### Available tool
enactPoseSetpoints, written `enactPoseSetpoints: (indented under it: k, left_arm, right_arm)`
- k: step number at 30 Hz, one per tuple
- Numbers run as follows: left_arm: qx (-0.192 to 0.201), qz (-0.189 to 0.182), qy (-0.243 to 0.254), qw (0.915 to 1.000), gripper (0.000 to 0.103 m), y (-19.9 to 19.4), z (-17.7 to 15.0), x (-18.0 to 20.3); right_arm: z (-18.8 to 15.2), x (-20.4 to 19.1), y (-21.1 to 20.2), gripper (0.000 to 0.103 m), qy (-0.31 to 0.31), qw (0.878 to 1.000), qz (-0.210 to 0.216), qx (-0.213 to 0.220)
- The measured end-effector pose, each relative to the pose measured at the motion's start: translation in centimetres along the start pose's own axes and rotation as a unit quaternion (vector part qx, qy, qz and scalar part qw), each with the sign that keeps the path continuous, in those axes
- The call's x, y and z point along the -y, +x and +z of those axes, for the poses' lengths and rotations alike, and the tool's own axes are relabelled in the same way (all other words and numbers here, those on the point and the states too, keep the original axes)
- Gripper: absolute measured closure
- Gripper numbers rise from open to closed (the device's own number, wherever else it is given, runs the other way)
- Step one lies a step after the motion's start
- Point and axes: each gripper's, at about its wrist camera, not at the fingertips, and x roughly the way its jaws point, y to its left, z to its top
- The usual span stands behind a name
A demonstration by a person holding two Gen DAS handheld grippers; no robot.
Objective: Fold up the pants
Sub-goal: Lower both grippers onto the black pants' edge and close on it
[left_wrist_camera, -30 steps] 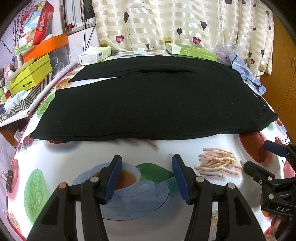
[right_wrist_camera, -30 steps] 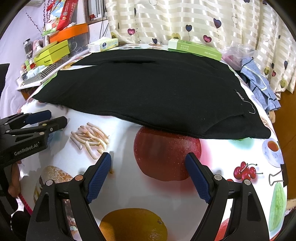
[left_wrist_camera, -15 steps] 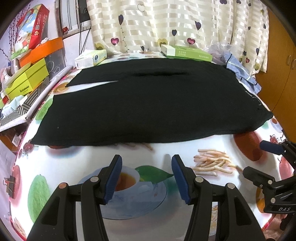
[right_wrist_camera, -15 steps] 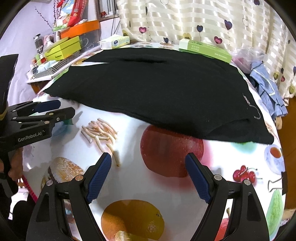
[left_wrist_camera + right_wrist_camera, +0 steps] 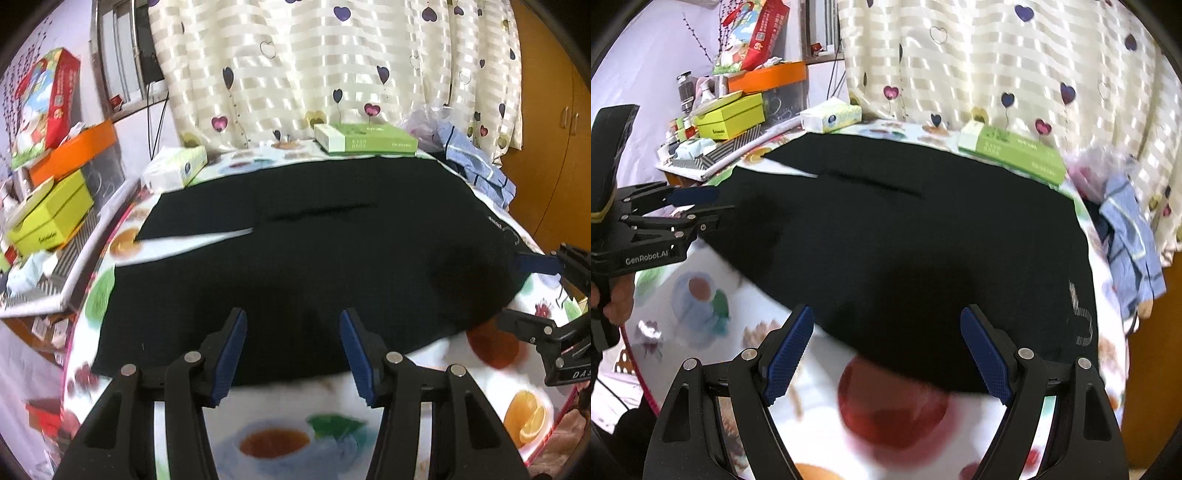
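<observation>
Black pants (image 5: 314,251) lie flat across a table with a fruit-print cloth (image 5: 295,424); the legs run to the left and the waist to the right. They also show in the right wrist view (image 5: 905,251). My left gripper (image 5: 291,350) is open and empty above the near edge of the pants. My right gripper (image 5: 886,354) is open and empty above the near edge close to the waist. The right gripper also shows at the right edge of the left wrist view (image 5: 532,291), and the left gripper at the left edge of the right wrist view (image 5: 701,206).
A green box (image 5: 365,138) and a tissue box (image 5: 177,168) sit at the table's far edge by a heart-print curtain (image 5: 332,66). Blue striped clothing (image 5: 476,166) lies at the far right. Yellow and orange boxes (image 5: 51,210) are stacked on a side shelf at left.
Both grippers have moved forward from over the bare cloth to the near edge of the pants. Both stay open. The pants have not moved.
</observation>
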Motion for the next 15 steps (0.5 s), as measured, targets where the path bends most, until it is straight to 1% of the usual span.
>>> enactPoseSetpoints:
  k: [4, 7, 10, 15]
  left_arm:
    - [0.001, -0.018, 0.0, 0.9998, 0.048, 1.1, 2.3, -1.1]
    - [0.006, -0.012, -0.005, 0.9999, 0.048, 2.4, 4.2, -2.1]
    - [0.008, -0.007, -0.018, 0.9998, 0.048, 4.0, 6.0, -3.6]
    - [0.004, -0.015, -0.043, 0.999, 0.048, 7.3, 8.6, -6.3]
  right_arm:
    - [2.4, 1.5, 0.7, 0.021, -0.014, 1.0, 0.013, 0.013]
    - [4.2, 3.0, 1.8, 0.021, -0.019, 0.999, 0.023, 0.019]
    - [6.0, 4.9, 3.6, 0.021, -0.014, 0.999, 0.036, 0.012]
    - [8.8, 7.4, 6.9, 0.021, -0.021, 0.999, 0.04, 0.001]
